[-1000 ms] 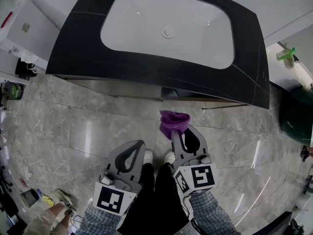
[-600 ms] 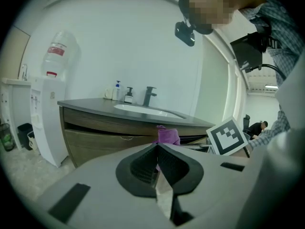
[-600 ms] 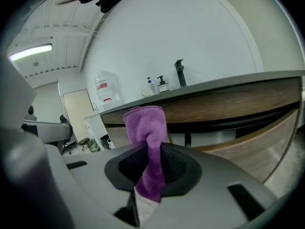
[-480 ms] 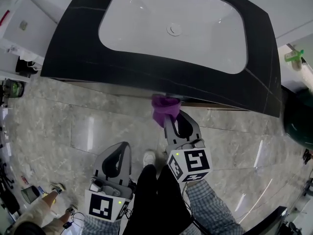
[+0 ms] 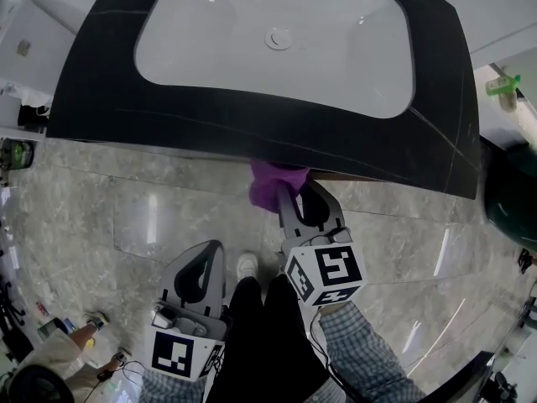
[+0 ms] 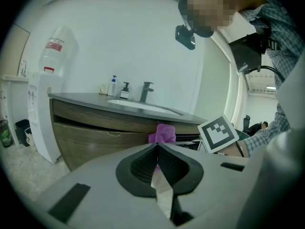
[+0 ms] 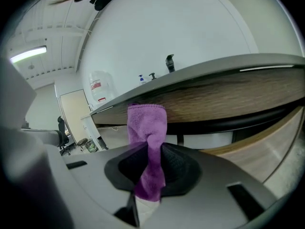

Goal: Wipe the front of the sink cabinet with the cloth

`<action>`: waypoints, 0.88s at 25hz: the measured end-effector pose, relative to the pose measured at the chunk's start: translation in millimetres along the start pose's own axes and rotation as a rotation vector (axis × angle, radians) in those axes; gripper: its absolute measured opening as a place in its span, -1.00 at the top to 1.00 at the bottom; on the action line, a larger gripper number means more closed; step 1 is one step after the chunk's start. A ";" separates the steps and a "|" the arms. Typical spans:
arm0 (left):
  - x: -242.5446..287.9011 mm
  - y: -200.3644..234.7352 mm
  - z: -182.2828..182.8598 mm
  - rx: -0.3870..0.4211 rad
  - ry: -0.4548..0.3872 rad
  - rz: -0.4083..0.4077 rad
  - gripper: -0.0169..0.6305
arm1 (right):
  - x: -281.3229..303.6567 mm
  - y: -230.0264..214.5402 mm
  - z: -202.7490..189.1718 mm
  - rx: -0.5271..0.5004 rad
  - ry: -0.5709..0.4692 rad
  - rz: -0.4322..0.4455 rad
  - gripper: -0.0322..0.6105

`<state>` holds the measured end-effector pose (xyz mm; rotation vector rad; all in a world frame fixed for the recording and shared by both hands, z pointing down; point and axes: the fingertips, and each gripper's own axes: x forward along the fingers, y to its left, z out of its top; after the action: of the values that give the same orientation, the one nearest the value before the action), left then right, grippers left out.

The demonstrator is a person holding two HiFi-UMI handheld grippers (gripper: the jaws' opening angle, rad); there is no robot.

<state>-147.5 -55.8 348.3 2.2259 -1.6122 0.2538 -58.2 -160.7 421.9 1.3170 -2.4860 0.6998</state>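
Note:
A purple cloth [image 5: 273, 185] [image 7: 147, 142] is pinched in my right gripper [image 5: 291, 201], whose jaws are shut on it. The cloth's top reaches the dark counter's front edge [image 5: 277, 152], right at the wooden cabinet front [image 7: 228, 99]; from here I cannot tell whether it touches the wood. In the left gripper view the cloth [image 6: 162, 133] shows against the cabinet front [image 6: 95, 128]. My left gripper [image 5: 201, 263] [image 6: 156, 149] hangs lower and to the left over the floor, its jaws shut on nothing.
A white basin [image 5: 277, 36] sits in the black counter. A faucet [image 6: 145, 90] and soap bottles [image 6: 112, 86] stand on top. A white water dispenser [image 6: 40, 118] is left of the cabinet, a dark green bin [image 5: 512, 200] to the right. Grey marble floor [image 5: 126, 225] lies below.
My right gripper carried the purple cloth forward and up from over the floor to the cabinet front under the counter edge. The left gripper dropped back slightly.

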 end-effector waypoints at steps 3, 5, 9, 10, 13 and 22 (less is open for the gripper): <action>8.0 -9.8 -0.8 0.000 0.003 -0.009 0.91 | -9.5 -20.7 1.9 0.005 -0.005 -0.027 0.67; 13.0 -17.3 -2.3 0.001 0.006 -0.016 0.91 | -16.7 -35.2 2.9 0.006 -0.010 -0.043 0.67; 22.6 -35.2 -3.1 0.004 0.007 -0.033 0.91 | -31.6 -63.0 4.3 0.015 -0.021 -0.073 0.67; 25.1 -39.7 -2.6 0.004 0.006 -0.037 0.91 | -35.0 -69.1 4.8 0.016 -0.024 -0.080 0.67; 32.2 -52.1 -0.8 0.006 0.006 -0.049 0.91 | -44.7 -85.8 6.8 0.016 -0.029 -0.099 0.67; 51.4 -86.4 3.4 0.029 0.003 -0.095 0.91 | -76.6 -139.8 9.6 0.017 -0.057 -0.184 0.67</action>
<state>-49.5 -78.7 346.7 2.3150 -1.5060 0.2554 100.6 -178.1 423.1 1.5677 -2.3669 0.6500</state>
